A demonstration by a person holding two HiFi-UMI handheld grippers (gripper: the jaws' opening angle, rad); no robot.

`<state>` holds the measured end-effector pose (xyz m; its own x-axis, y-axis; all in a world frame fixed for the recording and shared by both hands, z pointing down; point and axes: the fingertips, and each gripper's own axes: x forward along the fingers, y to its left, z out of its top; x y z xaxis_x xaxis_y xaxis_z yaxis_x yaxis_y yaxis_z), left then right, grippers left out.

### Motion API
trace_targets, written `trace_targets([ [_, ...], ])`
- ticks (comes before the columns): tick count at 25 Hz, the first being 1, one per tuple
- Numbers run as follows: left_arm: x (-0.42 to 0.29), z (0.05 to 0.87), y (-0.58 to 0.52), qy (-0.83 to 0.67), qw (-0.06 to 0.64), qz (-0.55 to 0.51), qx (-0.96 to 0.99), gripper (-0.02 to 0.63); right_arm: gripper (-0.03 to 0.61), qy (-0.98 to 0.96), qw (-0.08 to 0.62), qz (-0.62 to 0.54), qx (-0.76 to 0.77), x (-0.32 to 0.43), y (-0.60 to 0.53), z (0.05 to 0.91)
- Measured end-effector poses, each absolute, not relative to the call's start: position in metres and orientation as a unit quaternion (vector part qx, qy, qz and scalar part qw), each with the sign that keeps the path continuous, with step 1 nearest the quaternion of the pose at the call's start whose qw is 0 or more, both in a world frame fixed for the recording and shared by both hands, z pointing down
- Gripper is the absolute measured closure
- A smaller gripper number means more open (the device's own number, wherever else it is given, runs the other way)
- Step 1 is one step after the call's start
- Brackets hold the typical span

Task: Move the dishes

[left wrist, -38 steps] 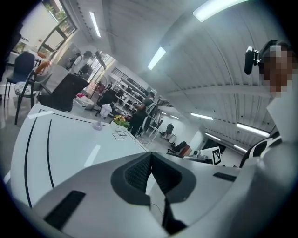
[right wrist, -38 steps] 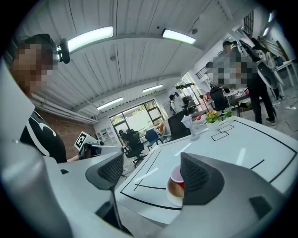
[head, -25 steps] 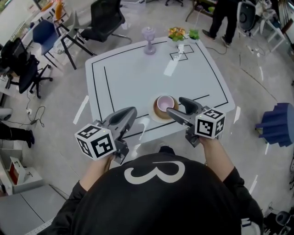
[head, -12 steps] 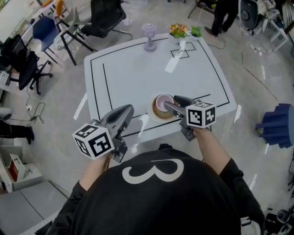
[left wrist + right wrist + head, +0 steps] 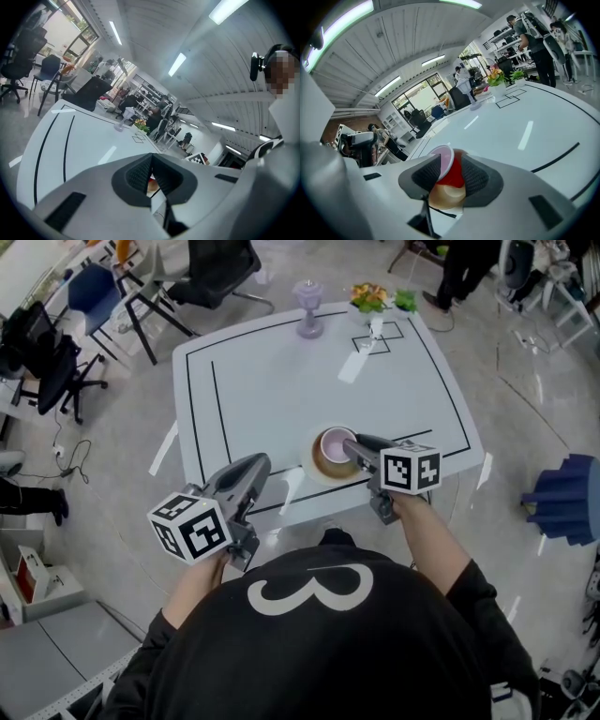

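Note:
A red bowl (image 5: 335,443) with a pale pink inside sits on a tan wooden saucer (image 5: 324,468) near the front edge of the white table (image 5: 262,390). My right gripper (image 5: 352,447) reaches in from the right. In the right gripper view its jaws have just been closing, and its pads now press on the bowl's (image 5: 453,178) wall, one inside the rim and one outside, with the saucer (image 5: 444,198) below. My left gripper (image 5: 257,467) hovers off the table's front left, apart from the dishes. Its tips (image 5: 150,161) meet with nothing between them.
A purple goblet-shaped vase (image 5: 308,322), a flower pot (image 5: 367,300) and a small green plant (image 5: 401,303) stand along the table's far edge. Black office chairs (image 5: 216,268) stand behind on the left, a blue ridged object (image 5: 568,493) lies on the floor at right, and a person (image 5: 457,266) stands beyond.
My right gripper has sunk toward the table and its jaws have narrowed from wide open around the bowl to a grip on its wall. The left gripper has hardly moved.

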<state>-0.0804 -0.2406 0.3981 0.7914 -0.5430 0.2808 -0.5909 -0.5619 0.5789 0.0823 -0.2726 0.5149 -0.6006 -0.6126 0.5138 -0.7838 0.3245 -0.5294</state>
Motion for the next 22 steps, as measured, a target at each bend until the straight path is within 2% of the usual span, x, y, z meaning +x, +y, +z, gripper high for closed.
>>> trace_targets([
  [8, -0.078, 0.397, -0.243, -0.319, 0.34, 0.041, 0.884, 0.611, 0.535, -0.805, 0.122, 0.38, 0.44, 0.085, -0.277, 0.516],
  [22, -0.065, 0.39, -0.257, -0.319, 0.333, 0.037, 0.887, 0.611, 0.54, -0.831, 0.133, 0.365, 0.398, 0.082, -0.275, 0.494],
])
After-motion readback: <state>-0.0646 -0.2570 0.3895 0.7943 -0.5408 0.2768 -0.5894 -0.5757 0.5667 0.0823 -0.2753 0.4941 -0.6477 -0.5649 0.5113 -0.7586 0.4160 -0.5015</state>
